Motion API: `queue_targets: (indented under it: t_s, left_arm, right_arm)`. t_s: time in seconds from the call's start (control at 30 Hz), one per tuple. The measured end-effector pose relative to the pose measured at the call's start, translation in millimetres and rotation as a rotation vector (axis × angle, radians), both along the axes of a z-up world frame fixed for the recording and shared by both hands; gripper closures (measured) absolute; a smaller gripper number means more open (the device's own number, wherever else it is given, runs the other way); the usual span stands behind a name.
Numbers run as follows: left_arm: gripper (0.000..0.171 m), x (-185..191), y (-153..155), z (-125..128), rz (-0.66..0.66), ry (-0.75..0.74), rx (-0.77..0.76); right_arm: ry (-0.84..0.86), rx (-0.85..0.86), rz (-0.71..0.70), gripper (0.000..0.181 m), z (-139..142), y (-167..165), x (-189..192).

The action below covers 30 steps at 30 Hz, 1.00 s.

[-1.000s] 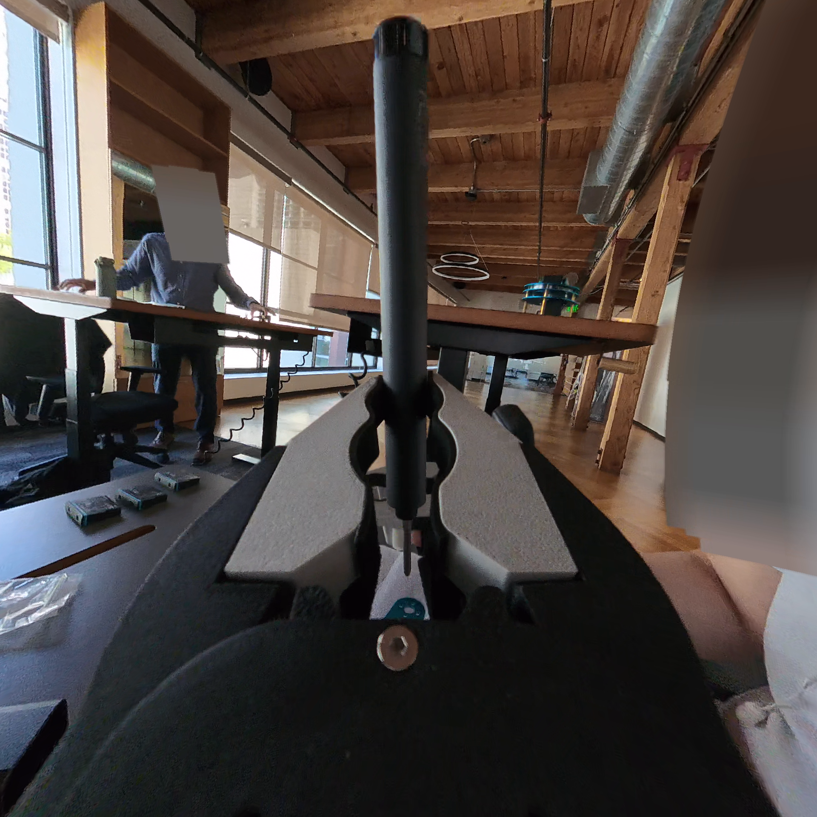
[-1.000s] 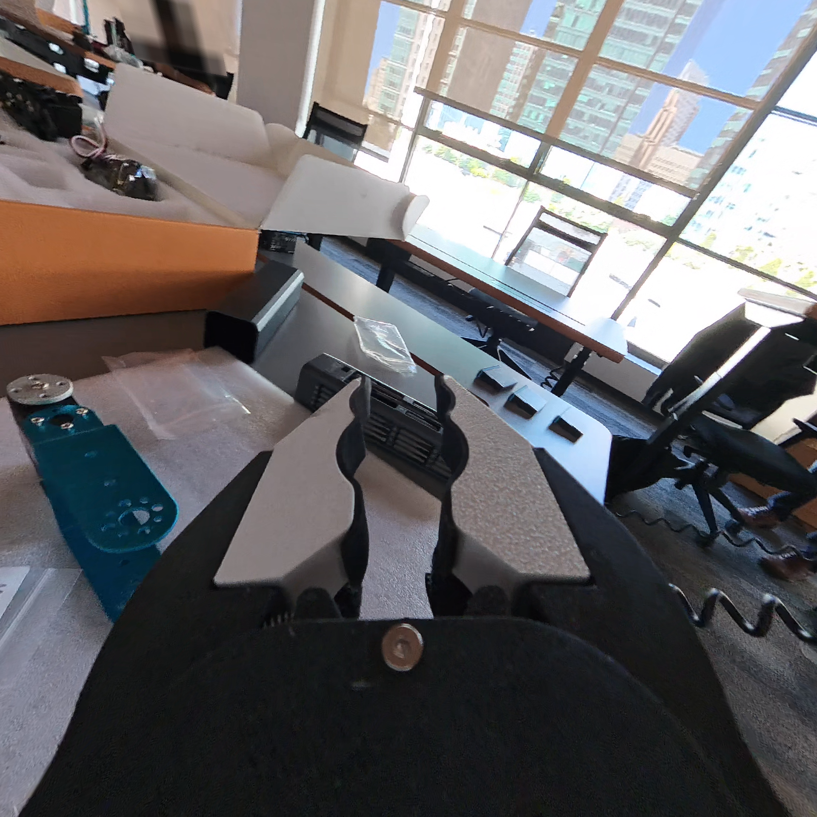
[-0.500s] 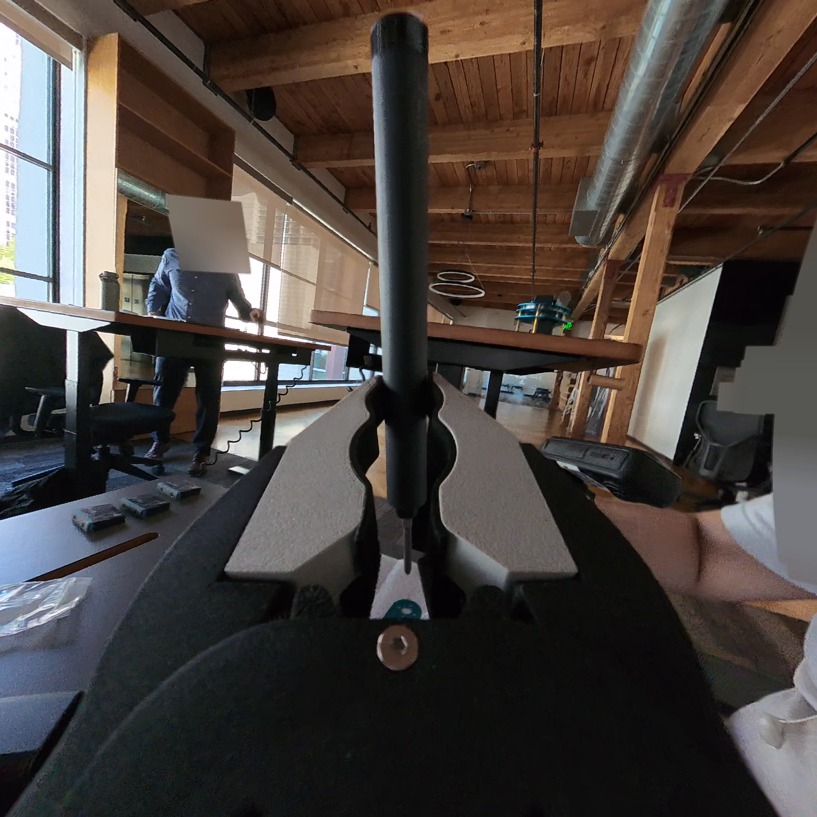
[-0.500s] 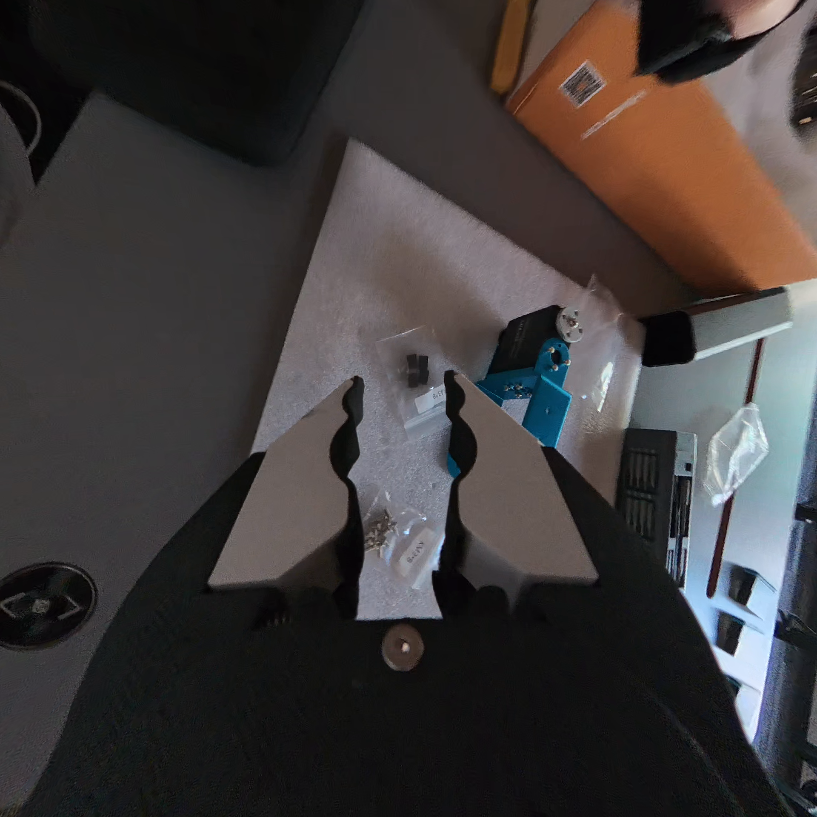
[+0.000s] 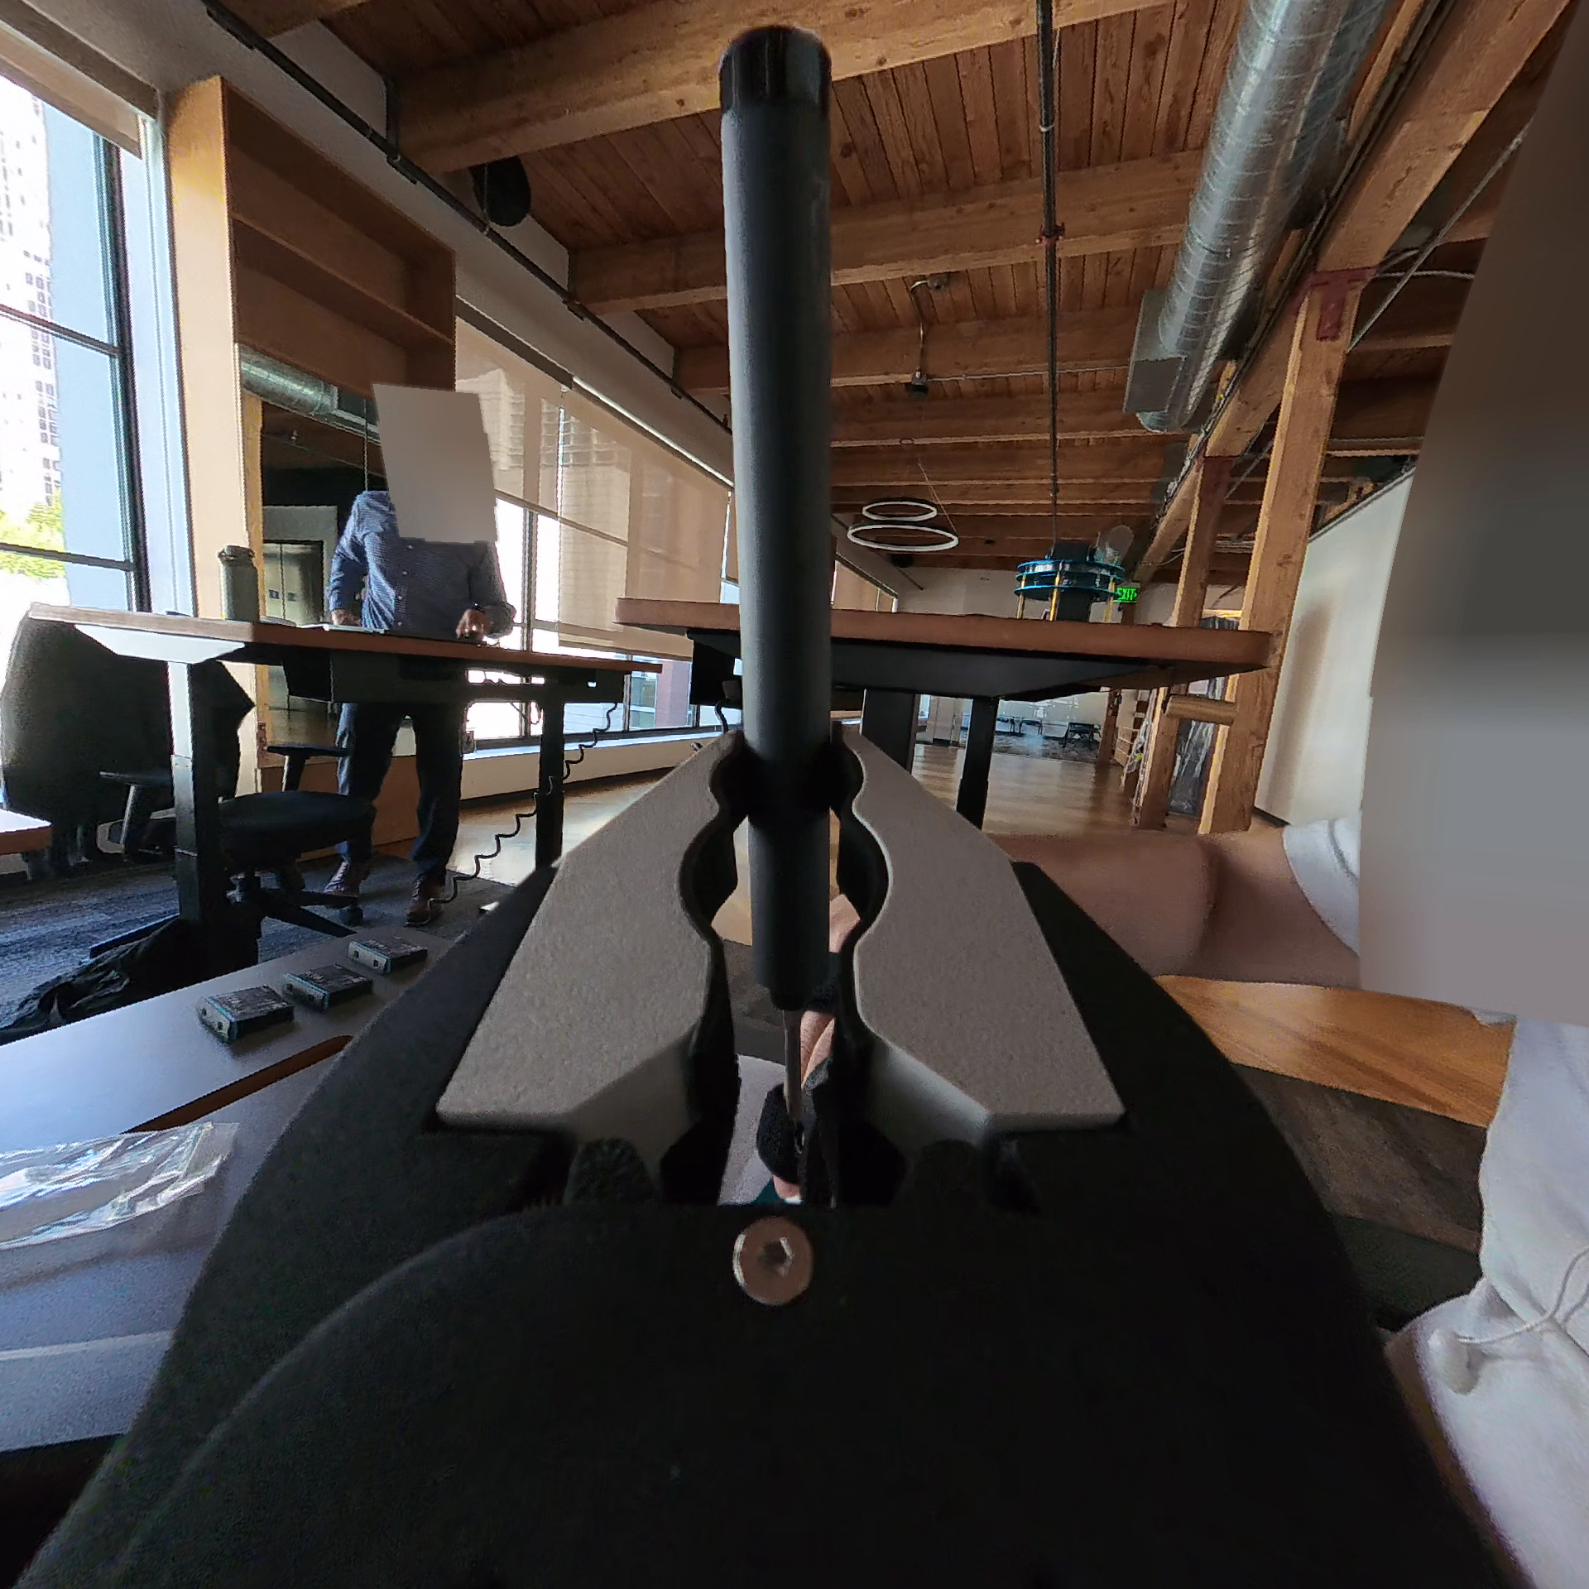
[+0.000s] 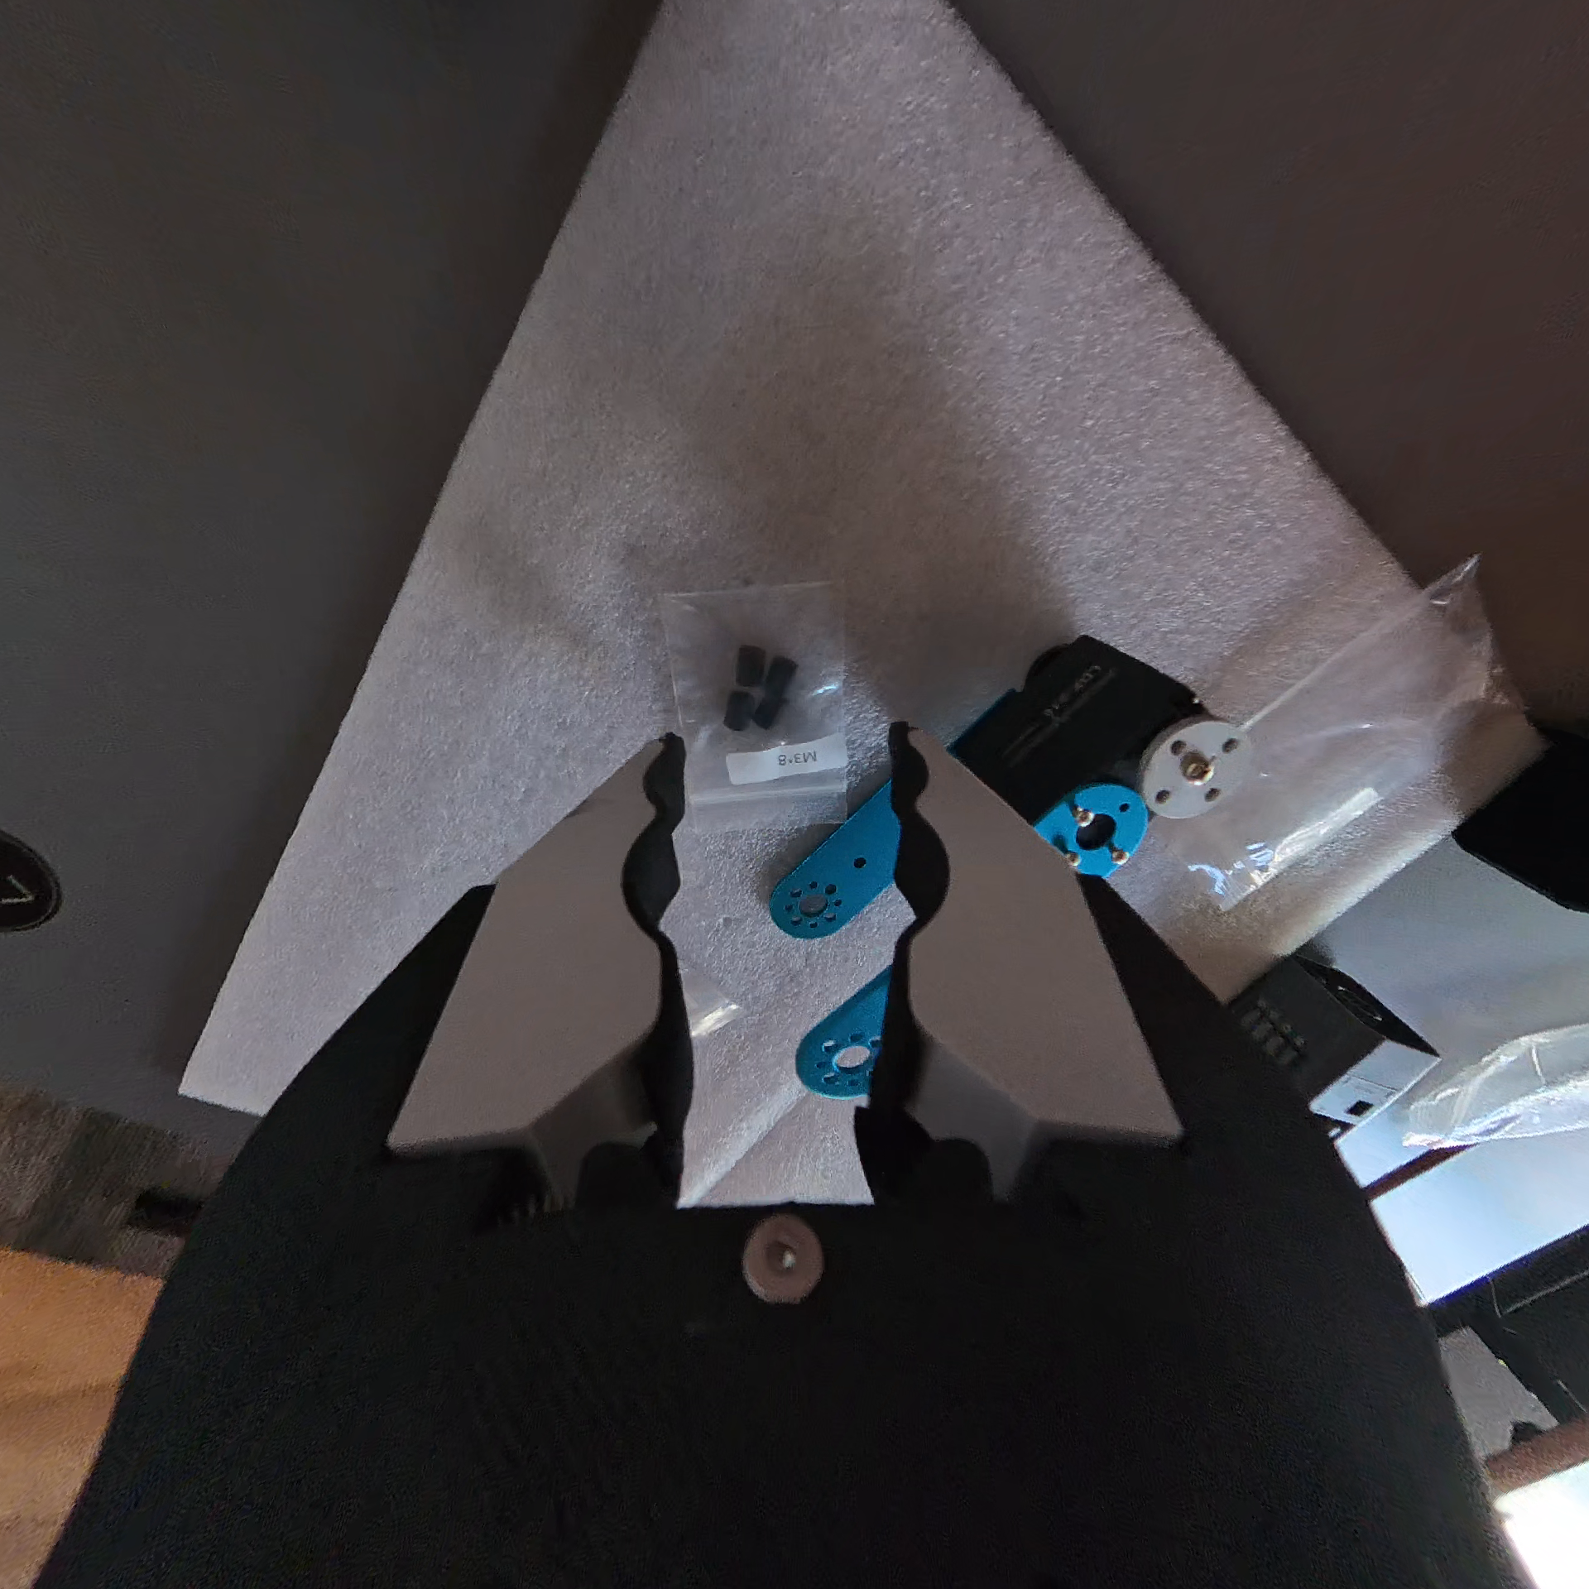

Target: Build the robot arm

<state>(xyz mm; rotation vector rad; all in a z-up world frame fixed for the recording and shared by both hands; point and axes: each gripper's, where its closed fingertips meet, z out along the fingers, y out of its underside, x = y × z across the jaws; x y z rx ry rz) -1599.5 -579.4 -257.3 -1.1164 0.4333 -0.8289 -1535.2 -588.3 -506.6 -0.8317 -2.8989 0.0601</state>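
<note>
My left gripper [image 5: 787, 757] is shut on a black screwdriver [image 5: 778, 430], which stands upright with its thin tip pointing down between the fingers. A gloved hand [image 5: 804, 1118] shows just behind the tip. My right gripper [image 6: 782, 748] is open and empty, pointing down over a white foam sheet [image 6: 774, 344]. Just beyond its fingertips lies a small clear bag of black screws [image 6: 761, 705]. A blue metal bracket [image 6: 825, 877] lies between and under the fingers, joined to a black servo [image 6: 1083, 714] with a silver round horn [image 6: 1195, 769].
A larger clear plastic bag [image 6: 1358, 731] lies right of the servo, and a black vented box [image 6: 1324, 1023] sits off the foam. In the left wrist view several small black boxes [image 5: 318, 984] and a plastic bag [image 5: 95, 1178] lie on the grey table. A person [image 5: 413, 619] stands at a far desk. Left tips to right tips: about 25 centimeters. About 4 centimeters separates my right fingertips from the black servo [image 6: 1083, 714].
My right gripper swung from looking across the table to pointing down, then dropped closer to the bracket and screw bag. My left gripper kept its grip; a gloved hand now shows behind the tip.
</note>
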Motion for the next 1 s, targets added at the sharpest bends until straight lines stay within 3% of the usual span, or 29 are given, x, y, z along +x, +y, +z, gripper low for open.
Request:
queue_targets:
  t_s: [0.53, 0.67, 0.83, 1.0]
  left_arm:
    - [0.156, -20.1, -15.4, 15.6, 0.025, -0.034, 0.058]
    - [0.156, -23.4, -17.2, 17.4, 0.027, -0.044, 0.064]
    - [0.156, -27.1, -17.5, 17.9, 0.025, -0.059, 0.062]
    - [0.155, -29.3, -17.1, 17.6, 0.022, -0.067, 0.059]
  right_arm:
    - [-0.244, 0.339, 0.194, 0.126, -12.2, 4.7, 4.8]
    - [-0.261, 0.346, 0.163, 0.128, -13.4, 4.9, 4.6]
    - [-0.237, 0.374, 0.147, 0.154, -11.0, 0.9, 15.7]
    - [-0.158, 0.38, 0.126, 0.159, -5.0, -3.6, 29.5]
